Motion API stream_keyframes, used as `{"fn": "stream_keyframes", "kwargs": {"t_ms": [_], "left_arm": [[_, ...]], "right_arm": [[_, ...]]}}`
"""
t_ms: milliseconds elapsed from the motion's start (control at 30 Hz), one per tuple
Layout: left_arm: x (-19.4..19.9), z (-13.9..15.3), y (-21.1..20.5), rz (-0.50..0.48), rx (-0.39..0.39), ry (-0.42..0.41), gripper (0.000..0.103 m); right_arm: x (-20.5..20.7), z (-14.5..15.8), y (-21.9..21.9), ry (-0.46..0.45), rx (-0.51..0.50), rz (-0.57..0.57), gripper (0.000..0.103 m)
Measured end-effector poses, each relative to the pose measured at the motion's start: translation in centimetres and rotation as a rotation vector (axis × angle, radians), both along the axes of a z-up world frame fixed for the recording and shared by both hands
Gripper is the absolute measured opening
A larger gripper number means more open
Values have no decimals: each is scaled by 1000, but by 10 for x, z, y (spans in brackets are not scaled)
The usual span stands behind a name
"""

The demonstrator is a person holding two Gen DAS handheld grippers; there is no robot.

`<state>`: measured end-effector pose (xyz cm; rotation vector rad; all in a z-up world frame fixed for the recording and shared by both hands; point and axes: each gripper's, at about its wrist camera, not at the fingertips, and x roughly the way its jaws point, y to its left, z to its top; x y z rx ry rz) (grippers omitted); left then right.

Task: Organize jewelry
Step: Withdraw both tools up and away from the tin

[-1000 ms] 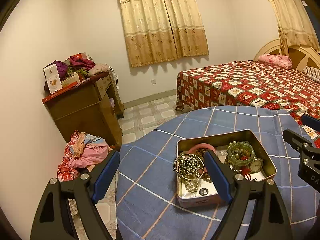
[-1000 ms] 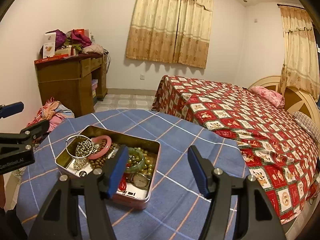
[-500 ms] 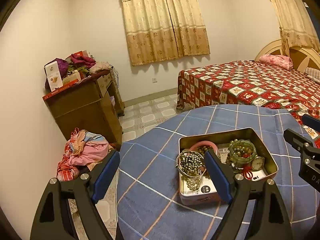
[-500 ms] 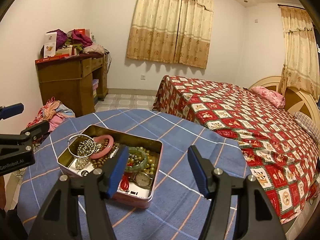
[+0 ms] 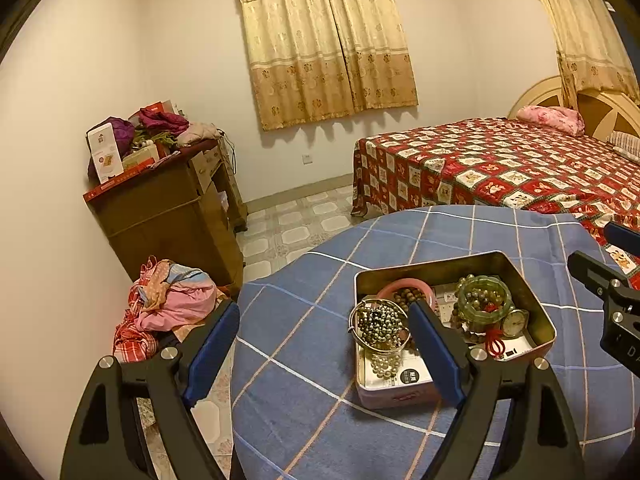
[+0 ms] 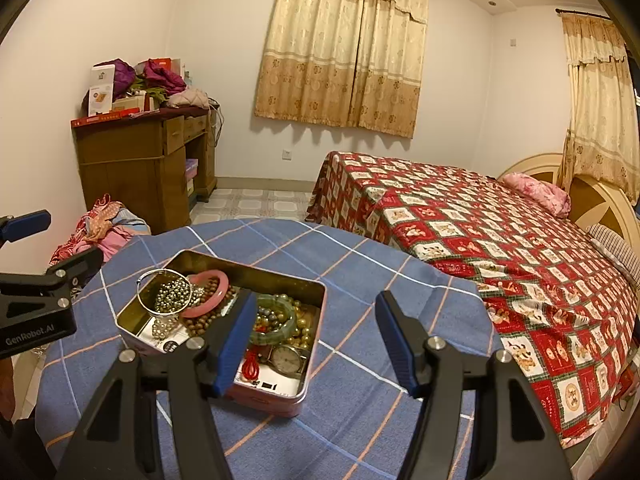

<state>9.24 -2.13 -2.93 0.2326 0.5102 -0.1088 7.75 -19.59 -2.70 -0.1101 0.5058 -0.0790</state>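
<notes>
An open metal tin (image 5: pixel 536 308) (image 6: pixel 132 306) sits on a round table with a blue checked cloth (image 5: pixel 320 360) (image 6: pixel 380 272). It holds a silver bangle with metal beads (image 5: pixel 378 322) (image 6: pixel 170 296), a pink bangle (image 6: pixel 208 294), brown beads, a green bangle (image 5: pixel 484 304) (image 6: pixel 276 320), a watch (image 6: pixel 286 358) and a red tassel (image 5: pixel 495 340). My left gripper (image 5: pixel 324 344) is open and empty, above the table's left edge, left of the tin. My right gripper (image 6: pixel 316 336) is open and empty, above the tin's right end.
A bed with a red patterned cover (image 6: pixel 480 232) stands close behind the table on the right. A wooden desk piled with clothes and boxes (image 5: pixel 168 200) stands at the left wall. A heap of clothes (image 5: pixel 168 304) lies on the tiled floor beside it.
Both grippers have drifted slightly; the tin sits a little lower and nearer in both views. Both stay open and nothing in the tin has moved.
</notes>
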Motion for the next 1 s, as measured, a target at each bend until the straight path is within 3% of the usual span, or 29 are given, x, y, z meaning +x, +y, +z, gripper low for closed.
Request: {"fn": "stream_keyframes", "kwargs": {"t_ms": [1000], "left_arm": [[-5, 1, -3, 0, 2, -22, 86]], "right_arm": [[-1, -1, -7, -13, 5, -8, 65]]}}
